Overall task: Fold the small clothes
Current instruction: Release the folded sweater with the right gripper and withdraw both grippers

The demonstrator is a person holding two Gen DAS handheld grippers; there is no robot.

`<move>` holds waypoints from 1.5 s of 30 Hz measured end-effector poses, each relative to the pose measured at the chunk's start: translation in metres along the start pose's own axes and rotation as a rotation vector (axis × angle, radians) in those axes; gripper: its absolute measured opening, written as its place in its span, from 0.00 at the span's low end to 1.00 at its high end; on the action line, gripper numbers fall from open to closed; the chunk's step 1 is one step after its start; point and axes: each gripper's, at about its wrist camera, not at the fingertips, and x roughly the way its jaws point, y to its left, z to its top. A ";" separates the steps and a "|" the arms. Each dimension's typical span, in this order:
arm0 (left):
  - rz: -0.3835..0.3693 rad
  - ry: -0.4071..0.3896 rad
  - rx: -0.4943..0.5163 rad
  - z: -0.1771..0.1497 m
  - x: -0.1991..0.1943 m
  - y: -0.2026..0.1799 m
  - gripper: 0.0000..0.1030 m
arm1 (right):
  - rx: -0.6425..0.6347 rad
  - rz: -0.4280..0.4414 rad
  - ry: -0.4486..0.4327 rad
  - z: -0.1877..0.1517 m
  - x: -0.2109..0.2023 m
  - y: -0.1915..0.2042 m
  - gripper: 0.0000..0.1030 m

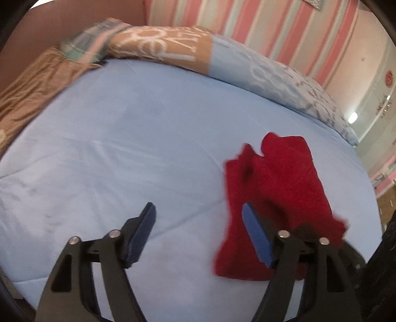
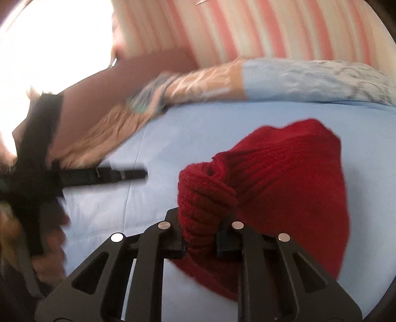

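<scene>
Left wrist view: left gripper spread wide, holding nothing; red knit garment on blue bedsheet at 3 o'clock, behind right finger. Right wrist view: right gripper clamps bunched garment fold between fingers; rest spreads toward 1 o'clock.

Knit garment lies on bed sheet, right of left gripper; pillows behind along wall. Right gripper clamps garment's near bunched edge.
</scene>
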 end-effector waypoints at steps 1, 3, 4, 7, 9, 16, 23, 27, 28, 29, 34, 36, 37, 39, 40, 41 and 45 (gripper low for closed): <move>0.014 0.002 -0.004 0.000 0.001 0.005 0.73 | -0.024 -0.003 0.065 -0.010 0.019 0.007 0.15; 0.042 0.012 -0.017 -0.004 0.003 0.016 0.73 | -0.014 -0.018 0.170 -0.030 0.047 0.008 0.15; 0.039 0.023 -0.025 -0.006 0.006 0.019 0.73 | 0.004 -0.033 0.201 -0.041 0.054 0.006 0.15; 0.032 0.039 -0.004 -0.011 0.014 0.017 0.73 | 0.022 -0.040 0.211 -0.043 0.049 0.005 0.19; 0.043 0.052 0.013 -0.014 0.023 0.012 0.73 | 0.027 -0.018 0.199 -0.036 0.041 0.005 0.30; -0.006 0.080 0.043 -0.015 0.041 -0.008 0.73 | 0.061 -0.004 0.091 -0.024 -0.036 -0.013 0.74; -0.066 0.135 0.083 -0.004 0.079 -0.039 0.73 | 0.150 -0.195 0.062 -0.041 -0.076 -0.076 0.76; -0.094 0.162 0.111 0.019 0.108 -0.057 0.73 | 0.211 -0.225 0.029 -0.044 -0.086 -0.094 0.76; -0.095 0.170 0.115 0.022 0.114 -0.060 0.73 | 0.215 -0.231 0.025 -0.044 -0.088 -0.097 0.76; -0.097 0.176 0.122 0.027 0.122 -0.064 0.73 | 0.217 -0.235 0.022 -0.044 -0.088 -0.099 0.76; -0.108 0.149 0.172 0.037 0.133 -0.077 0.51 | 0.213 -0.252 0.003 -0.040 -0.085 -0.102 0.76; -0.085 0.144 0.226 0.038 0.134 -0.087 0.36 | 0.213 -0.258 -0.002 -0.041 -0.087 -0.102 0.76; -0.061 0.134 0.259 0.039 0.133 -0.092 0.22 | 0.215 -0.258 -0.004 -0.040 -0.087 -0.103 0.76; -0.013 0.096 0.320 0.041 0.128 -0.099 0.14 | 0.216 -0.260 -0.006 -0.041 -0.087 -0.103 0.76; -0.007 0.089 0.331 0.042 0.128 -0.098 0.12 | 0.213 -0.264 -0.005 -0.041 -0.086 -0.103 0.76; -0.009 0.089 0.334 0.044 0.128 -0.094 0.12 | 0.208 -0.267 -0.003 -0.041 -0.085 -0.103 0.76; 0.109 0.083 0.307 0.048 0.138 -0.061 0.01 | 0.190 -0.266 0.002 -0.041 -0.082 -0.102 0.76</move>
